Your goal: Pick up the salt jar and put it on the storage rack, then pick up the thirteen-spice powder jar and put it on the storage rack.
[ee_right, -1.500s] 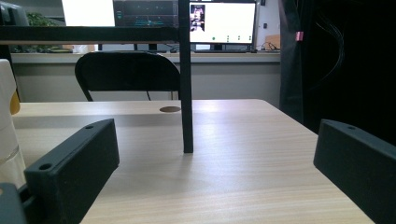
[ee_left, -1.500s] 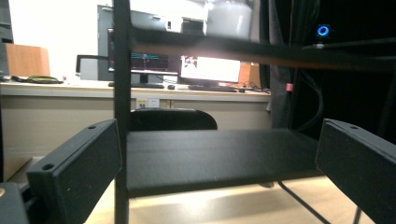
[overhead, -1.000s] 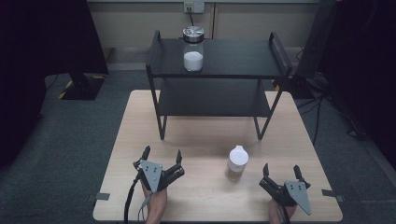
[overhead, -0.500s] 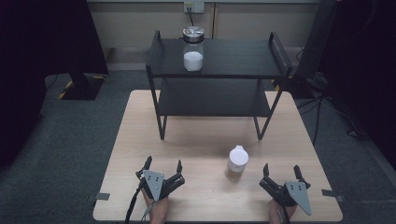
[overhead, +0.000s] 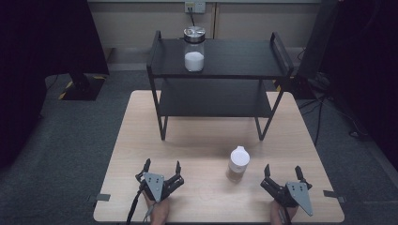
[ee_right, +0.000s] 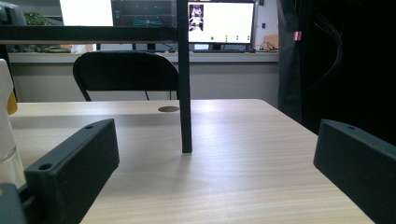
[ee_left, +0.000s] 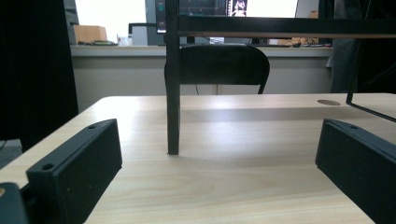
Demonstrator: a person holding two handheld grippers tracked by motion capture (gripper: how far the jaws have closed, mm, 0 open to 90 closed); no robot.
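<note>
A small bottle with a white cap (overhead: 238, 163) stands on the wooden table (overhead: 197, 140), right of centre. At the left edge of the right gripper view, the bottle (ee_right: 5, 130) is close by. A glass jar with a metal lid and white contents (overhead: 194, 48) sits on the top of the black shelf rack (overhead: 234, 58). My left gripper (overhead: 163, 165) rests open near the front edge, nothing between its jaws. My right gripper (overhead: 282, 169) is open and empty too, just right of the bottle. Each gripper view faces a front leg of the rack (ee_left: 173, 93) (ee_right: 186, 93).
The rack spans the far half of the table, with a lower shelf (overhead: 216, 98) over the tabletop. A black chair (ee_left: 219, 65) and a counter with monitors (ee_right: 219, 21) stand beyond the table. Grey carpet (overhead: 70, 140) surrounds it.
My left gripper has drawn back slightly toward the near edge of the table. The right gripper, the bottle and the jar have not moved.
</note>
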